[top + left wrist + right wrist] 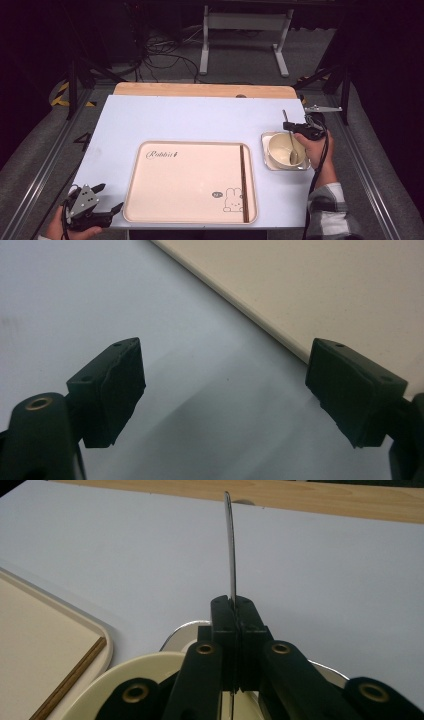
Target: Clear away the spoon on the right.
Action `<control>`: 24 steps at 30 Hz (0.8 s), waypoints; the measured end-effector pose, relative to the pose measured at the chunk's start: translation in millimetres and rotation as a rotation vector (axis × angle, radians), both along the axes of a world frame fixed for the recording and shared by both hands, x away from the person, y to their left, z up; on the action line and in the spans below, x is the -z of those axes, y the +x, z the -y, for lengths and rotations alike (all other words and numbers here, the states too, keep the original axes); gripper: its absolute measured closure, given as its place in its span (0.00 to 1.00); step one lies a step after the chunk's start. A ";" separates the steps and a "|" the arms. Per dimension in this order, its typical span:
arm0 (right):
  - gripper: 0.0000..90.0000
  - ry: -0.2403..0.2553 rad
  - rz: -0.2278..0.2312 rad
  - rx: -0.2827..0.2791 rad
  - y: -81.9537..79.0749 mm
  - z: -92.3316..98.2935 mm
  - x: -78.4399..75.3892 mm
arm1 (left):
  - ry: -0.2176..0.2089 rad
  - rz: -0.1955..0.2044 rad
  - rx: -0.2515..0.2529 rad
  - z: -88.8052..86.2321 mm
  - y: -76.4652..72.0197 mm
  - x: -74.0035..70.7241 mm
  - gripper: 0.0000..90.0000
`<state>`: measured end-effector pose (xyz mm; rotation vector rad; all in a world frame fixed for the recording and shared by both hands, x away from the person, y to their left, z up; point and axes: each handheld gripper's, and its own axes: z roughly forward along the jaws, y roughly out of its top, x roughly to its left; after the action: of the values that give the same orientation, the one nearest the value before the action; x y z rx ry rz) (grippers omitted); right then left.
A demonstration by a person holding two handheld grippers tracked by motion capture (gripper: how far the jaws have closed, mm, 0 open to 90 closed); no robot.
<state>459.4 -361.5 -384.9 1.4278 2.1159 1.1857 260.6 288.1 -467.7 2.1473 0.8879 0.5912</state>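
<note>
Right fingers (233, 611) clamped on spoon (230, 545) handle (left fingers (225, 390) wide apart, empty).

A lab – dark curtains, floor cables (165, 52), metal-framed table (200, 117).

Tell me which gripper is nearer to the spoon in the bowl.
Right. The right gripper is shut on the spoon handle, above the bowl. The left gripper stands open at the table's near left corner, beside the tray.
</note>
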 end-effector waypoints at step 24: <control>1.00 0.127 0.333 -0.024 -66.8 0.6 -58.0 | 0.020 0.021 0.016 6.0 10.9 -3.4 0.18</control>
<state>392.6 -362.1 -326.9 1.1599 1.8619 1.4754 271.5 282.2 -464.3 2.1599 0.8558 0.6164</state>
